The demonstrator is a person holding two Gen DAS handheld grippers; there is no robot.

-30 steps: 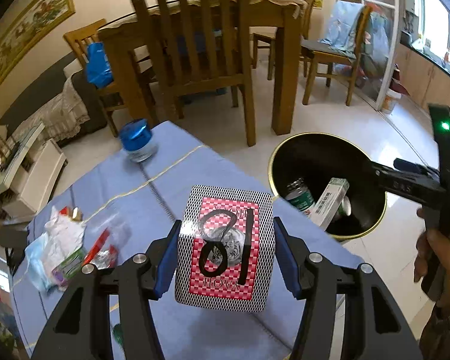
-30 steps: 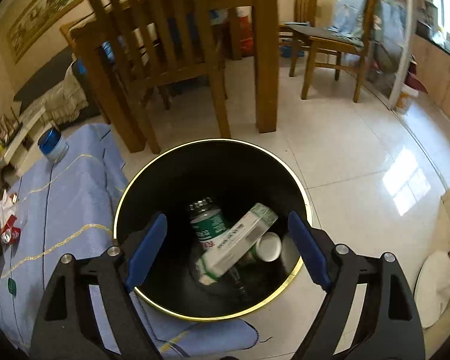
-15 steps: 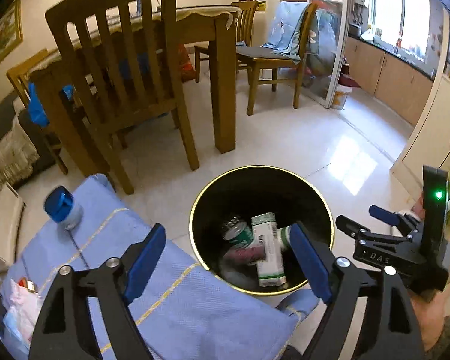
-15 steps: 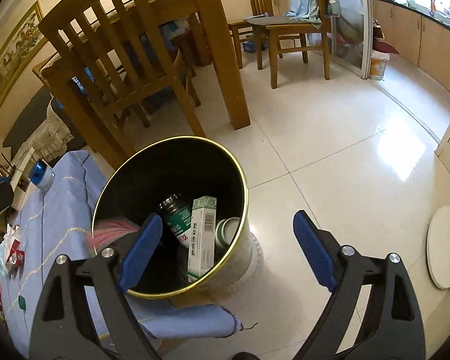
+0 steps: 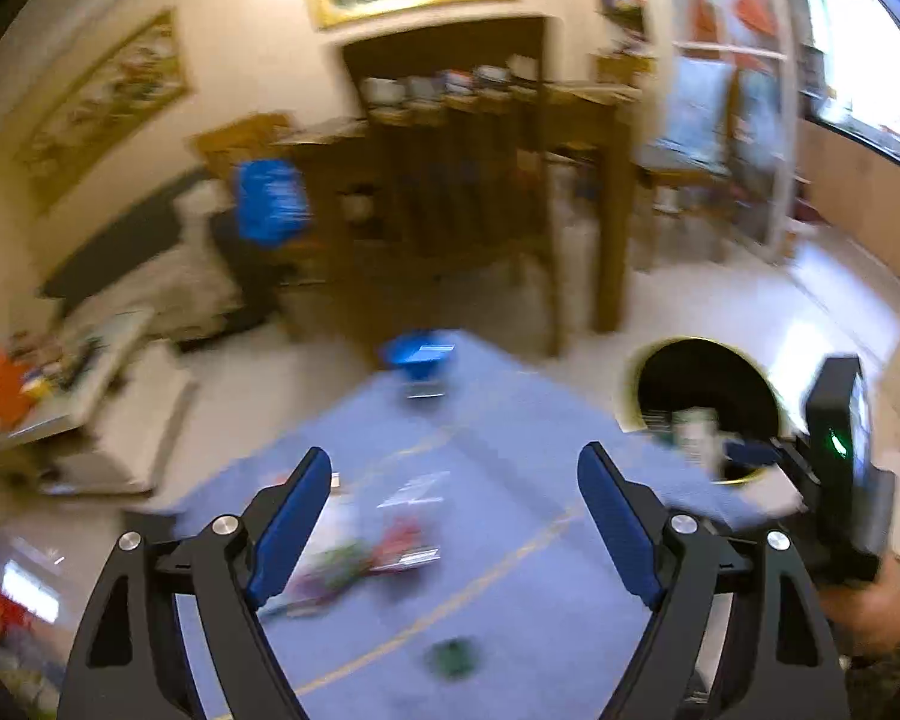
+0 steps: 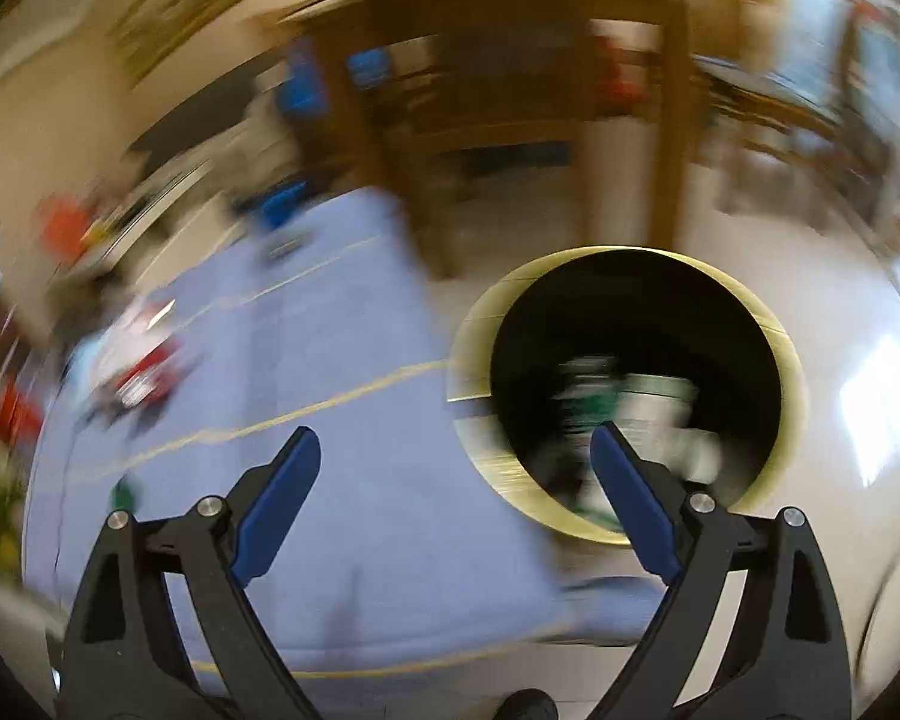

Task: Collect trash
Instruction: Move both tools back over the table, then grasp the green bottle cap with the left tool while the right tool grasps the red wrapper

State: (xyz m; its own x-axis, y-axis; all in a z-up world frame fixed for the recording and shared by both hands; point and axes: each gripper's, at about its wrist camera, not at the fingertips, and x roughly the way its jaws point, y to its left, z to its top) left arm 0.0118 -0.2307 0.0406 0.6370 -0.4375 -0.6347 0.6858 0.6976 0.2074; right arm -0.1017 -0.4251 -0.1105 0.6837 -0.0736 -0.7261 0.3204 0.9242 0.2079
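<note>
Both views are blurred by motion. My left gripper [image 5: 453, 468] stands open and empty above the blue tablecloth [image 5: 510, 570]. Below it lie crumpled wrappers [image 5: 360, 558] and a small green scrap [image 5: 450, 660]. A blue-capped jar [image 5: 419, 363] stands at the cloth's far end. The black bin with a gold rim [image 5: 705, 402] sits on the floor at the right, holding a box and cans. My right gripper [image 6: 453, 441] is open and empty over the cloth's edge, with the bin [image 6: 624, 390] just right of it. The wrappers [image 6: 138, 372] lie far left there.
A wooden dining table and chairs [image 5: 480, 192] stand beyond the cloth. A low white shelf unit [image 5: 108, 414] sits at the left. Tiled floor [image 5: 810, 312] spreads to the right of the bin. The right gripper's body [image 5: 834, 456] and a hand show at the left view's right edge.
The patterned box that my left gripper held now lies in the bin. Both grippers have swung left from the bin toward the tablecloth, and the left one has risen.
</note>
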